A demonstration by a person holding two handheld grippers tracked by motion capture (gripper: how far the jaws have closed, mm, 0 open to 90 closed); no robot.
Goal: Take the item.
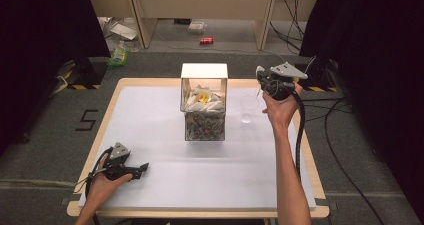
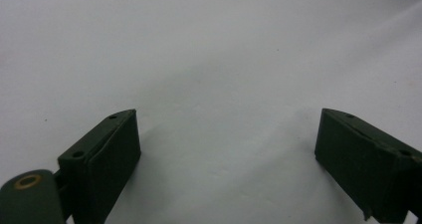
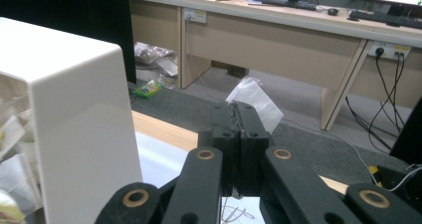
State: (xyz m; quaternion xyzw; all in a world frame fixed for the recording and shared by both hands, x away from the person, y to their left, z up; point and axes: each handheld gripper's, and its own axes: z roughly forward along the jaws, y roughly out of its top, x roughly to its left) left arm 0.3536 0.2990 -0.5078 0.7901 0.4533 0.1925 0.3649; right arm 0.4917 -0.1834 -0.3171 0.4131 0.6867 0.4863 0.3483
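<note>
A white sheet covered most of a wooden-edged table, which stood on grey carpet between black curtains, with pale wooden desks across the far side of the room. The left gripper lay low over the near left part of the sheet, held by the person's left hand, its jaws wide apart with nothing but bare white surface between them in the left gripper view. The right gripper was raised above the far right of the table in the right hand, and its jaws were pressed together on a small white sachet that stuck up past their tips, a thin string hanging below. Just to the left of those tips stood a clear box with a white top, holding more white packets and brownish pieces lower down; in the high view it sat at the middle far part of the sheet. A clear plastic cup stood on the sheet below the raised gripper, between the box and the right hand. Beyond the closed tips lay the floor with a green packet, crumpled plastic, a red can, wall sockets and trailing black cables
</note>
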